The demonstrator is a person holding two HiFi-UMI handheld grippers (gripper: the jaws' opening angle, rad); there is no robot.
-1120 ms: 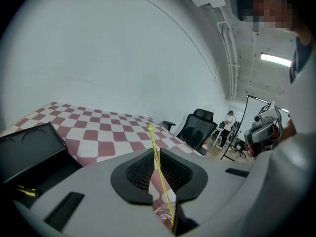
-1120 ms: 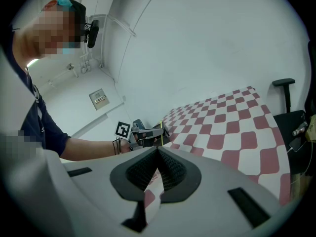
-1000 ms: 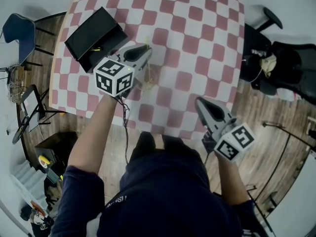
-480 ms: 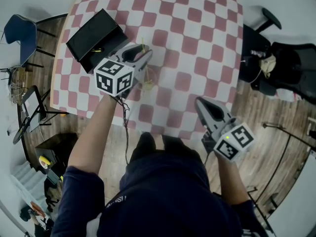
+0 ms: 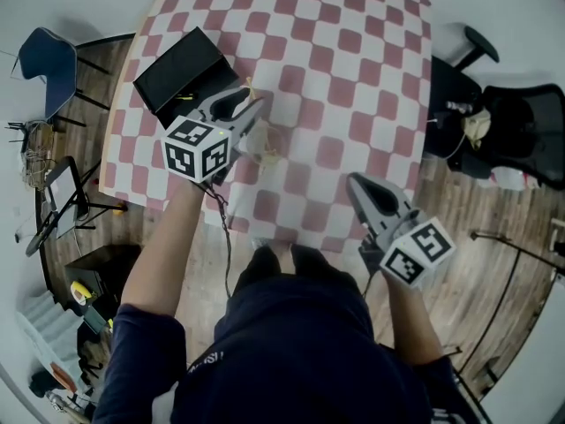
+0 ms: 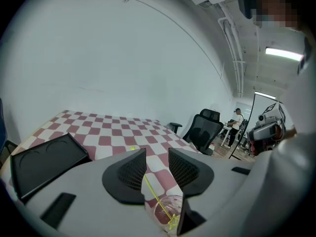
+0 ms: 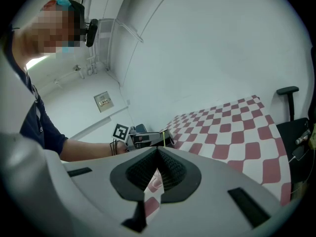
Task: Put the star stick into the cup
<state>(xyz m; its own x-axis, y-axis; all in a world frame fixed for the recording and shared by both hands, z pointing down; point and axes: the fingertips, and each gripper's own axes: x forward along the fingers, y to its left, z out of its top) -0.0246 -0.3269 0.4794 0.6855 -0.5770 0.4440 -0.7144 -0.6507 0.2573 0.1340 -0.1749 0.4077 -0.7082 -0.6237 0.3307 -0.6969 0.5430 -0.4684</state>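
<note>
A clear plastic cup [image 5: 267, 145] stands on the red-and-white checked table [image 5: 353, 60]. The thin yellow star stick [image 6: 153, 190] leans in the cup [image 6: 165, 212], with a yellow star shape low inside it. The stick's upper part passes up through the gap of my left gripper [image 6: 158, 154], whose jaws are opening; neither pad presses on it. In the head view my left gripper [image 5: 250, 116] hovers over the cup. My right gripper [image 5: 357, 184] is shut and empty near the table's front edge, well to the right of the cup.
A black tray [image 5: 181, 67] lies at the table's left edge, just behind my left gripper. A black office chair [image 5: 494, 113] stands off the table's right side and a blue chair [image 5: 46, 60] off its left. The table's front edge [image 5: 291, 237] runs just before me.
My left gripper's jaws have spread apart and let go of the stick, which now rests in the cup. The left gripper has drawn back a little to the left. My right gripper has stayed put.
</note>
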